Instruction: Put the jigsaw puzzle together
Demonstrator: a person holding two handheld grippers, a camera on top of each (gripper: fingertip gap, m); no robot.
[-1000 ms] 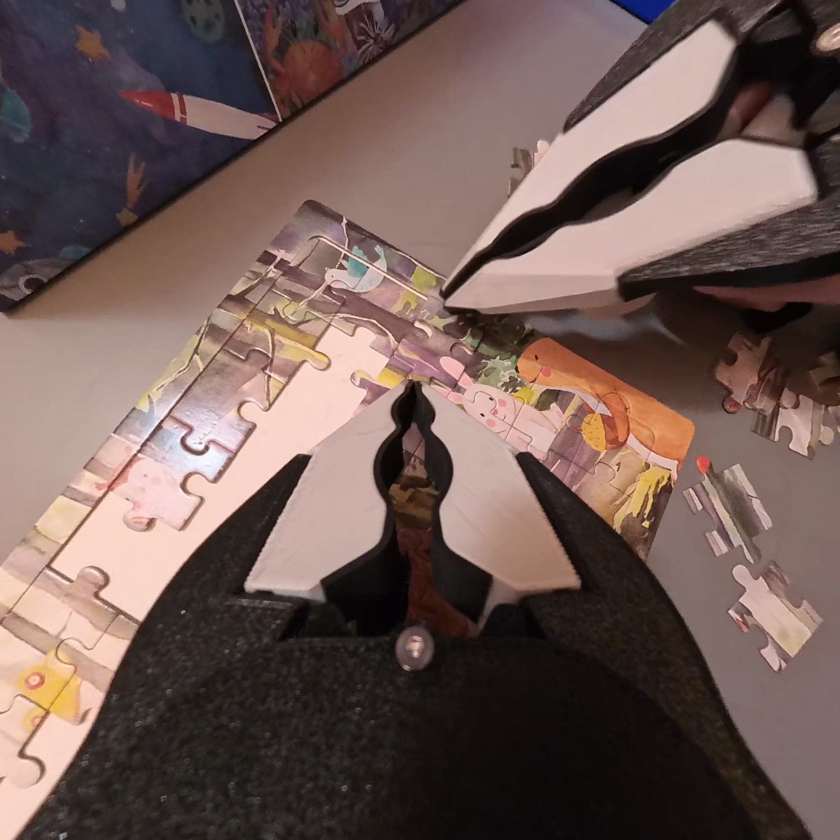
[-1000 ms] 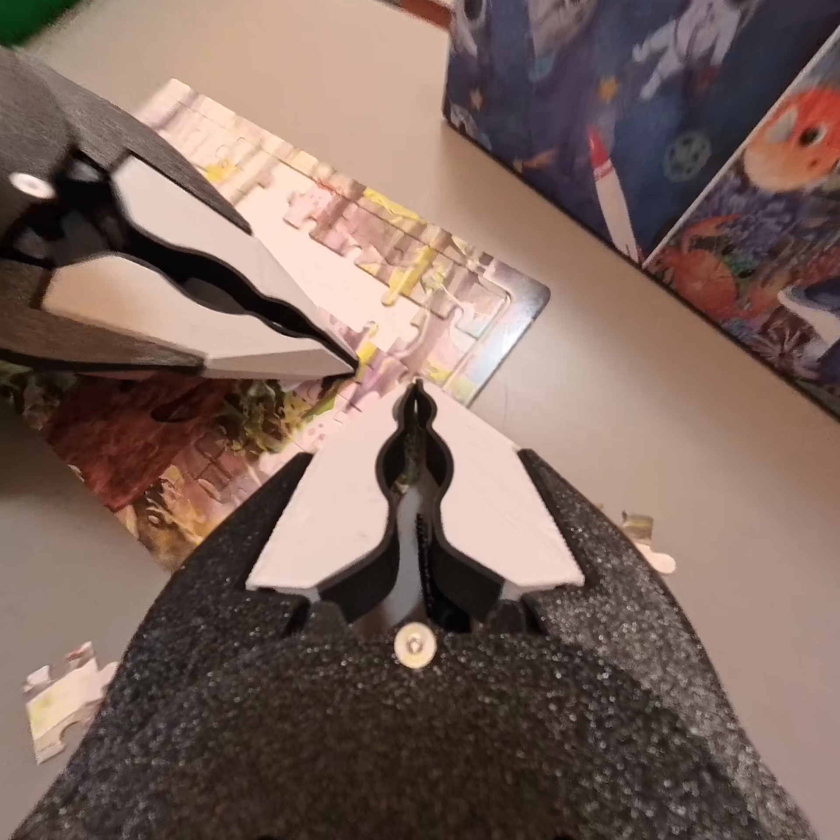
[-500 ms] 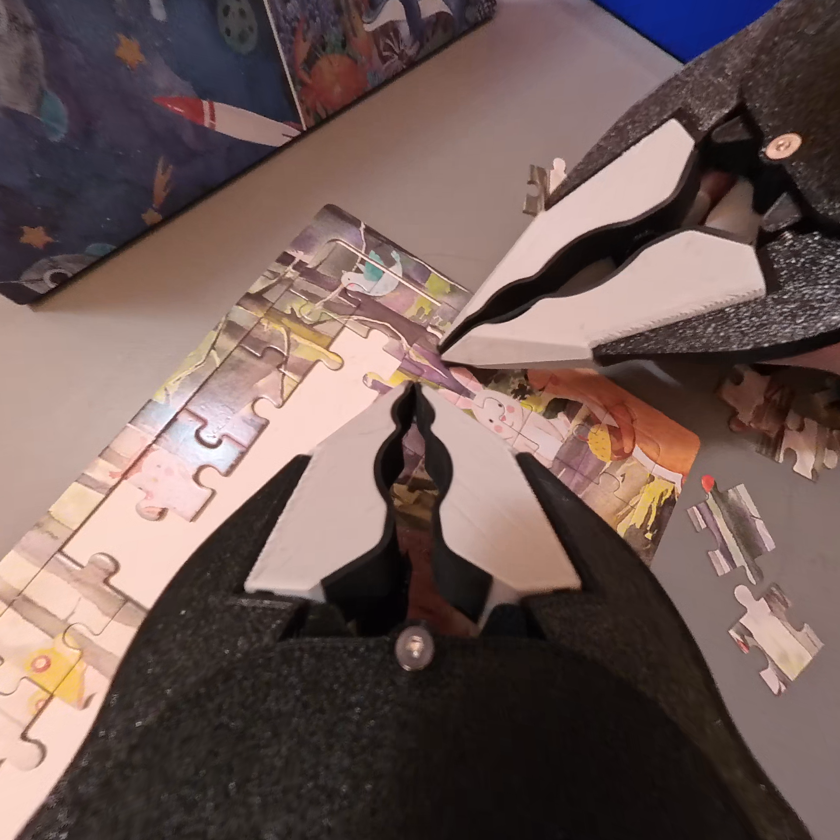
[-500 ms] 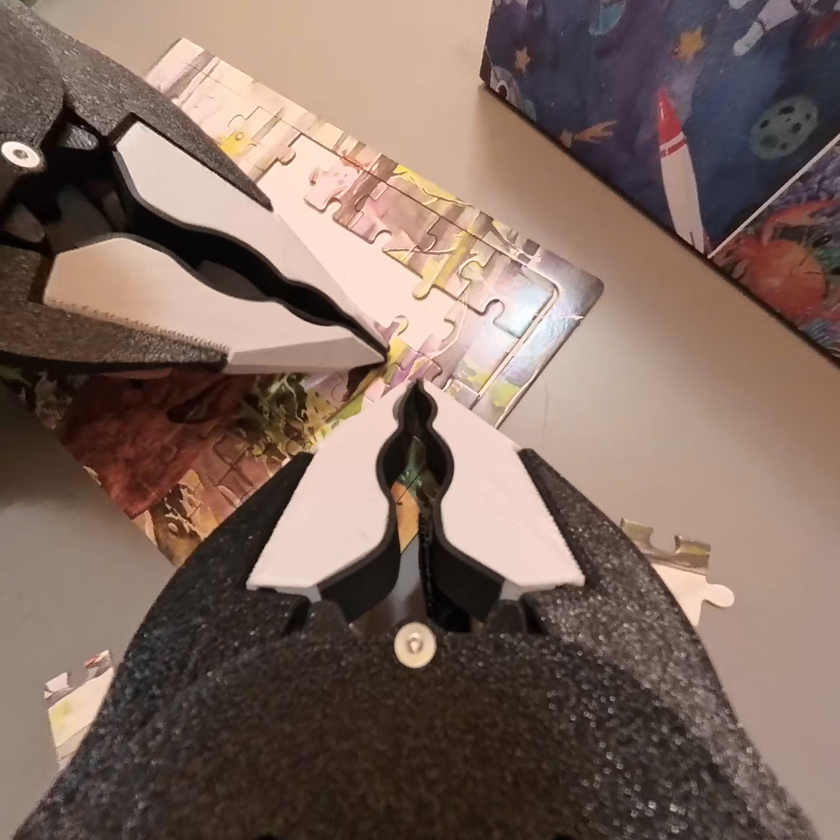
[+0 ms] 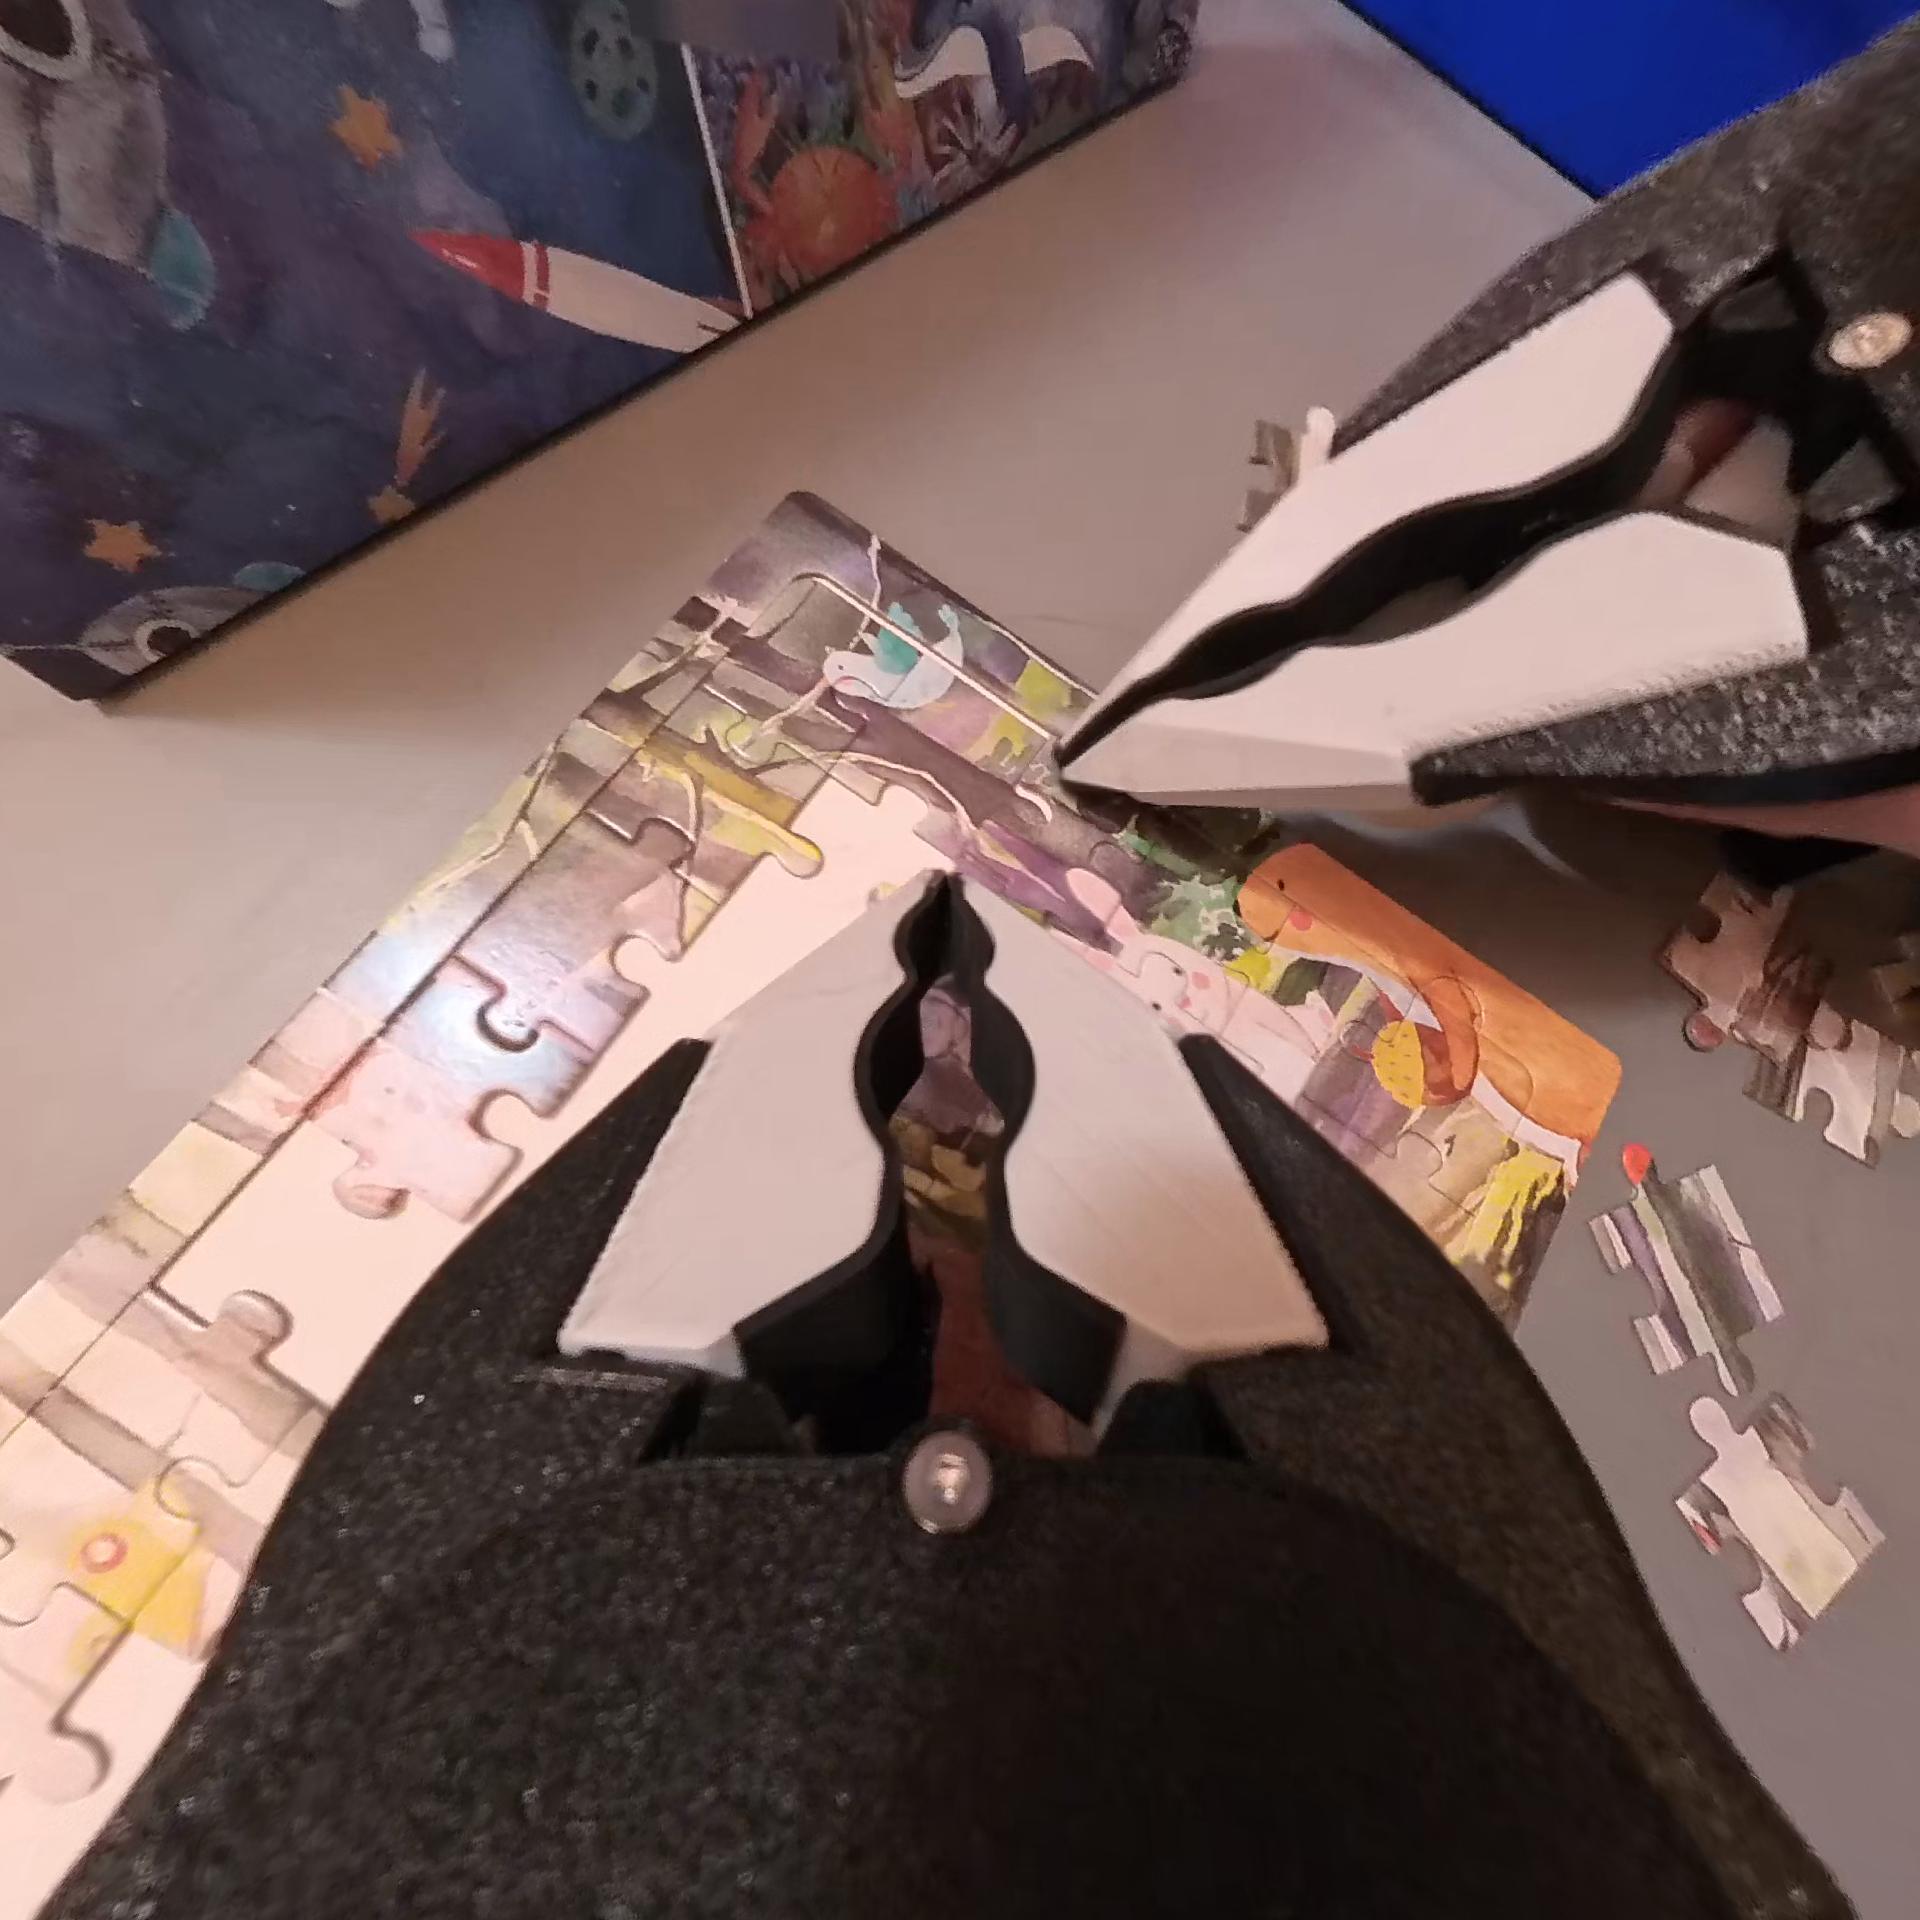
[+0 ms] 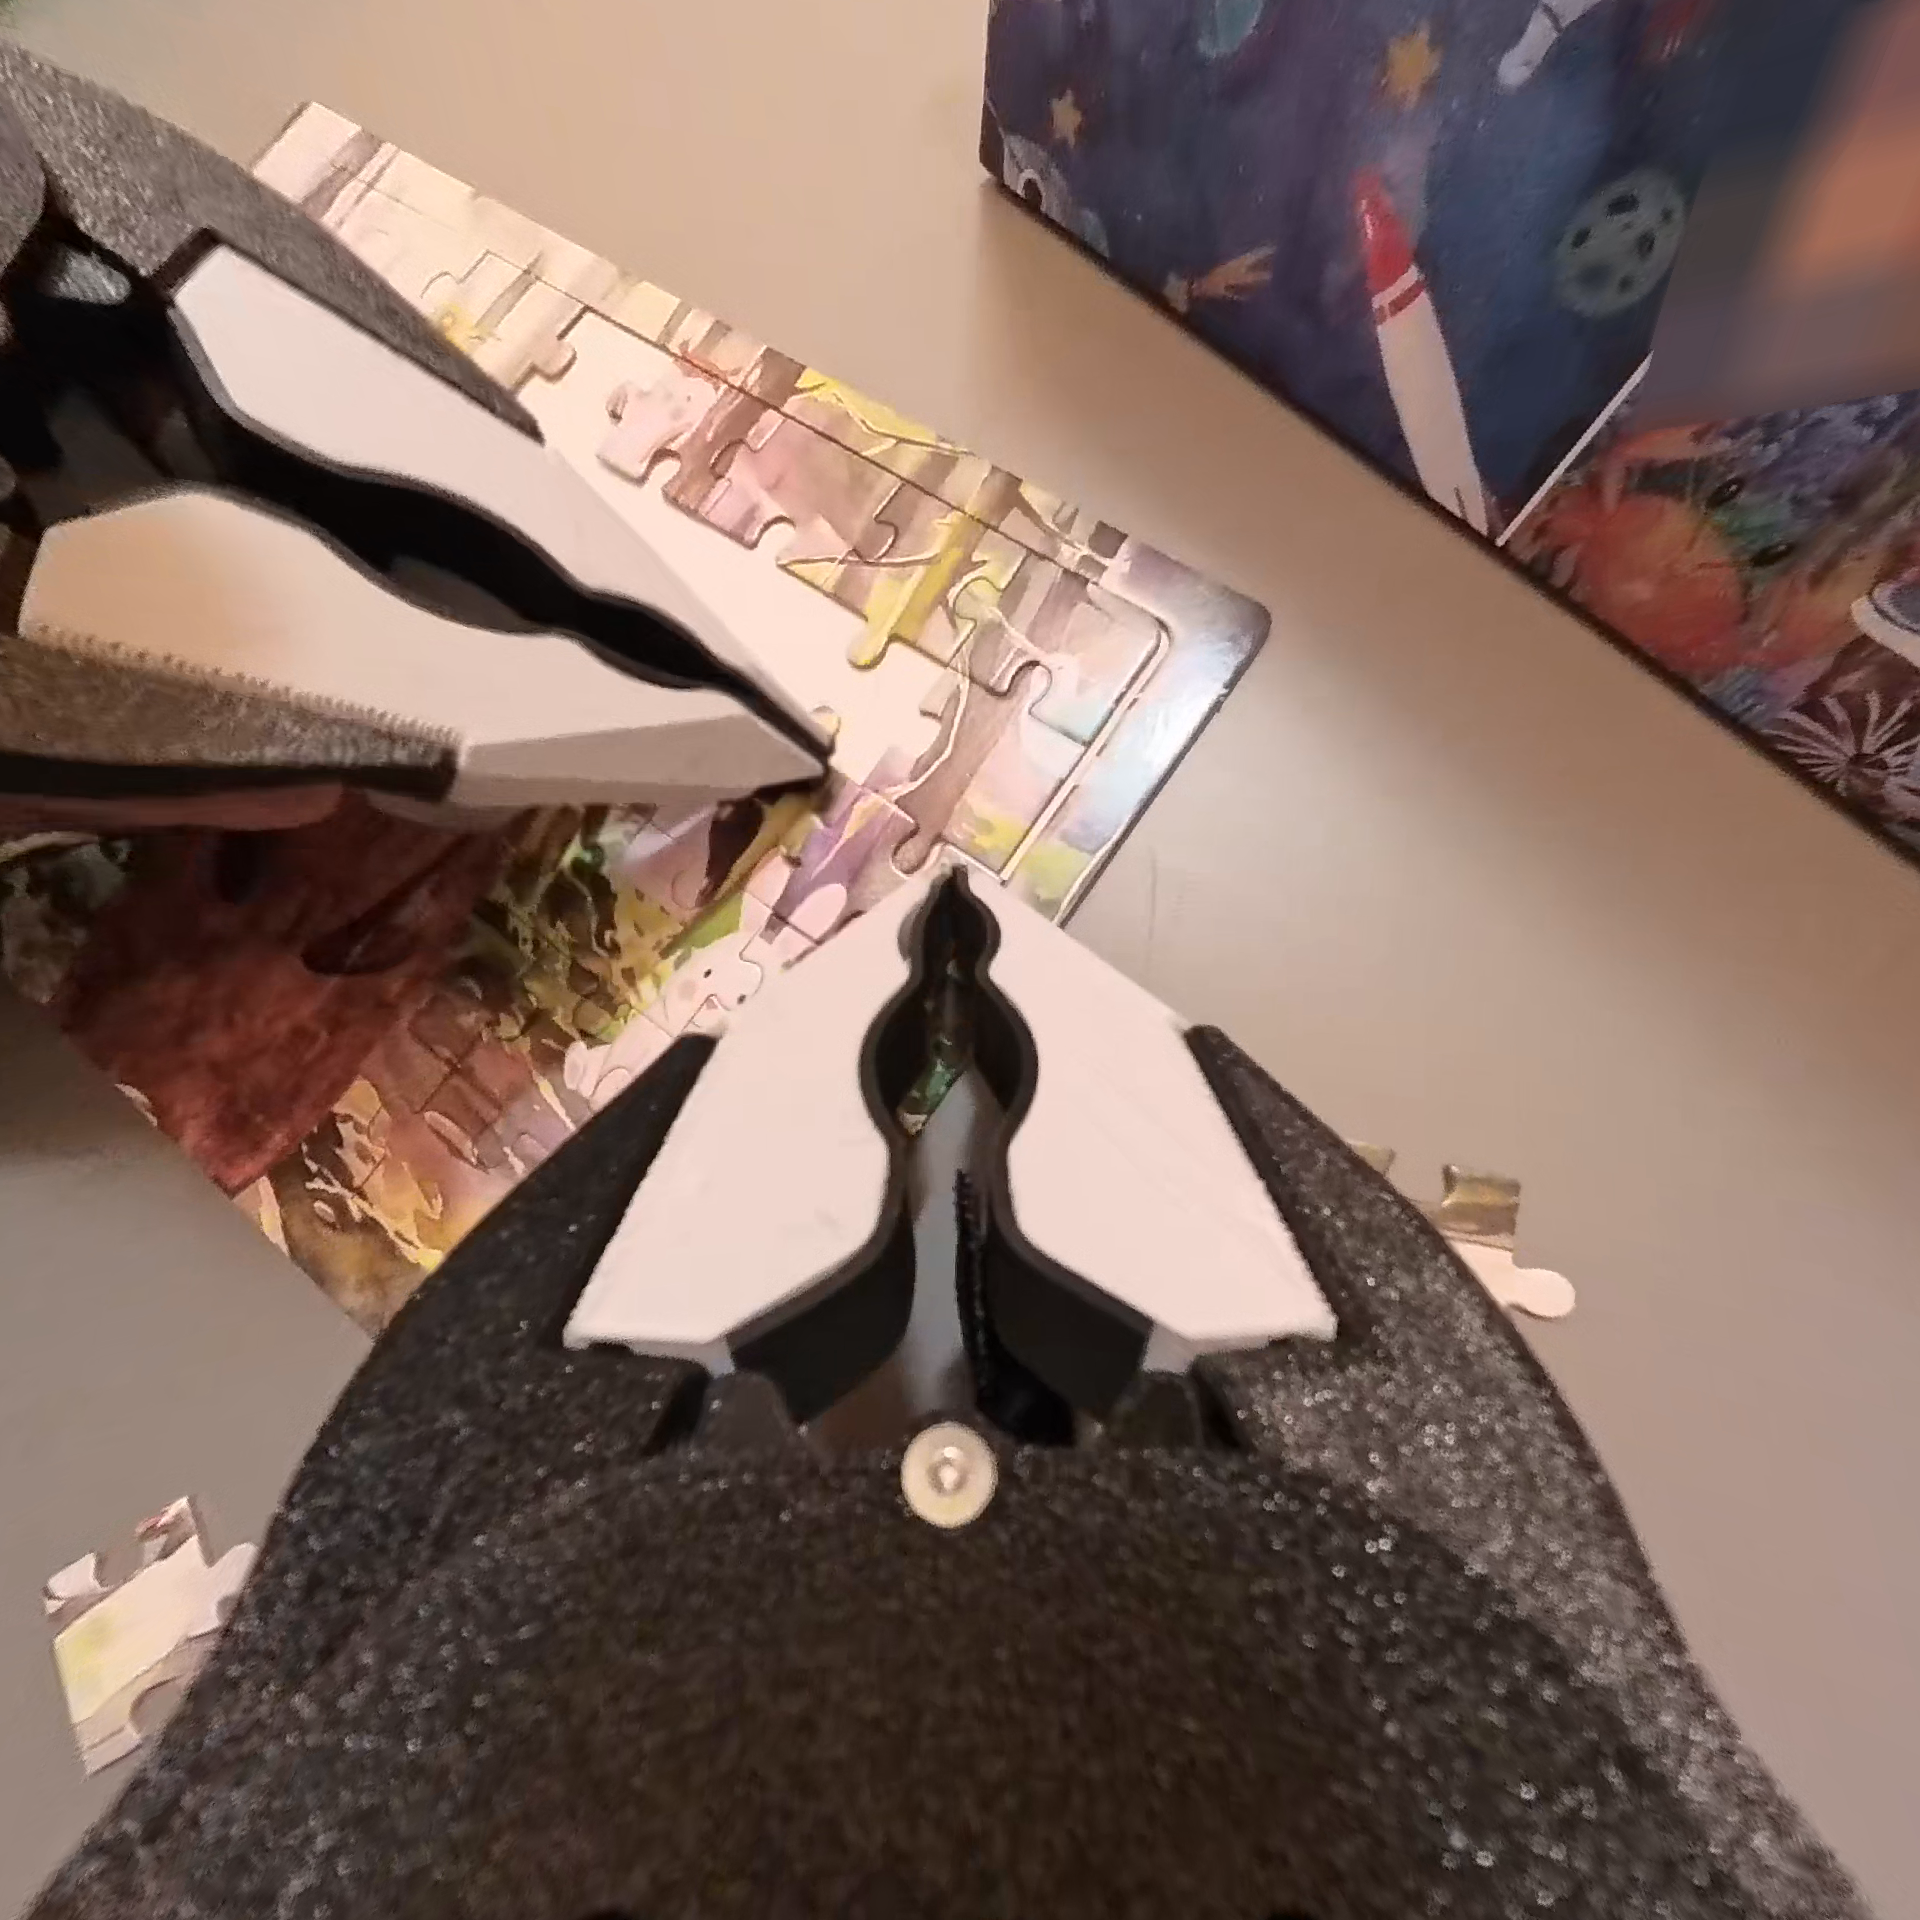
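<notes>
A partly built jigsaw puzzle (image 5: 582, 966) lies in its tray on the table, with a bare pale gap (image 5: 717, 997) in its middle; it also shows in the right wrist view (image 6: 997, 644). My left gripper (image 5: 943, 883) is shut and empty, its tip over the gap's edge. My right gripper (image 6: 954, 881) is shut and empty, its tip at the puzzle's near edge. In the left wrist view the right gripper (image 5: 1065, 750) comes in from the right, its tip on the placed pieces. In the right wrist view the left gripper (image 6: 826, 750) comes in from the left.
Loose pieces lie on the table right of the puzzle (image 5: 1688, 1262), (image 5: 1782, 1512), with a small heap (image 5: 1787, 1008) farther back. One more piece (image 6: 1496, 1242) lies by my right gripper, another (image 6: 125, 1621) at lower left. A dark-blue picture box (image 5: 312, 239) stands behind the puzzle. My left gripper's tips are some 7 cm from the partly built jigsaw puzzle (image 5: 582, 966). My right wrist view (image 6: 773, 500) looks at it from another angle.
Both grippers have drawn back and risen a little from the puzzle, so more of it and the box shows. The right gripper's tip has slid toward the puzzle's right edge. Both stay shut.
</notes>
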